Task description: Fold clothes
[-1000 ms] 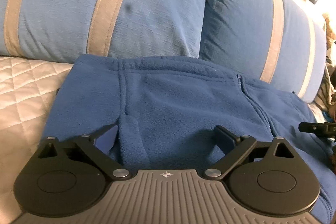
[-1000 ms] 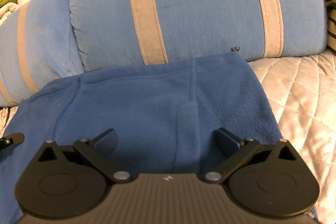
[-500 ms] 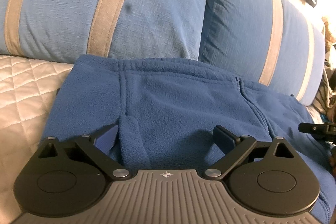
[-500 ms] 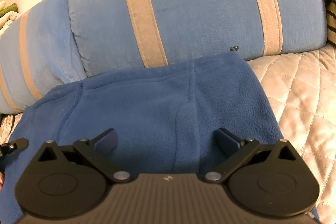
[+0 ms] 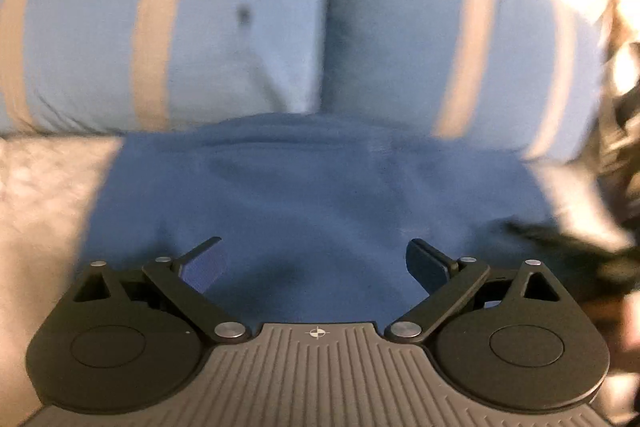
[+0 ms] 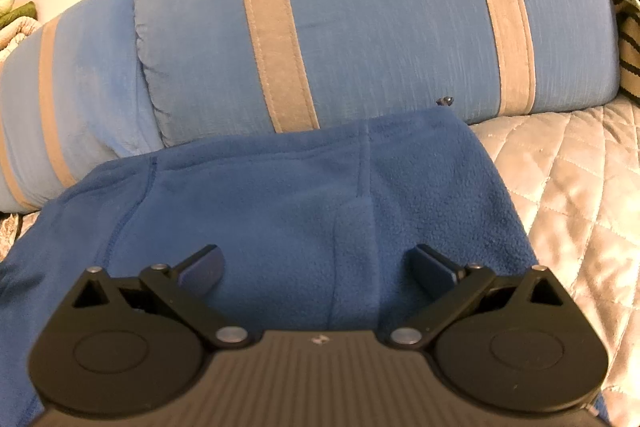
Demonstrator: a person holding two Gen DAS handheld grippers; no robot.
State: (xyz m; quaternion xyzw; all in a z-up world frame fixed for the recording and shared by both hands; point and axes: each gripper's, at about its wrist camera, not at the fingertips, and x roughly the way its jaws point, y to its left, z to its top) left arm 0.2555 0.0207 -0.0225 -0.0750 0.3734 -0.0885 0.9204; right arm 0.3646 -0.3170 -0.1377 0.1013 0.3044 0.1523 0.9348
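Observation:
A blue fleece garment (image 5: 312, 195) lies spread on the quilted bed, its far edge against the pillows. My left gripper (image 5: 316, 259) hovers open over its near part, nothing between the fingers; this view is blurred by motion. In the right wrist view the same fleece (image 6: 304, 195) shows a vertical seam and a stitched line at the left. My right gripper (image 6: 316, 263) is open above it, fingers apart on either side of the seam. The right gripper shows as a dark blur (image 5: 560, 239) at the right of the left wrist view.
Two blue pillows with tan stripes (image 5: 200, 27) (image 6: 380, 19) stand behind the fleece. A pale quilted bedspread (image 6: 568, 187) (image 5: 44, 195) lies on either side. Striped fabric (image 6: 628, 59) sits at the far right, other clothes (image 5: 616, 147) past the pillows.
The left wrist view has gone blurred as the left gripper moves, the pillows sitting lower in frame. The right gripper has shifted slightly. Both stay open.

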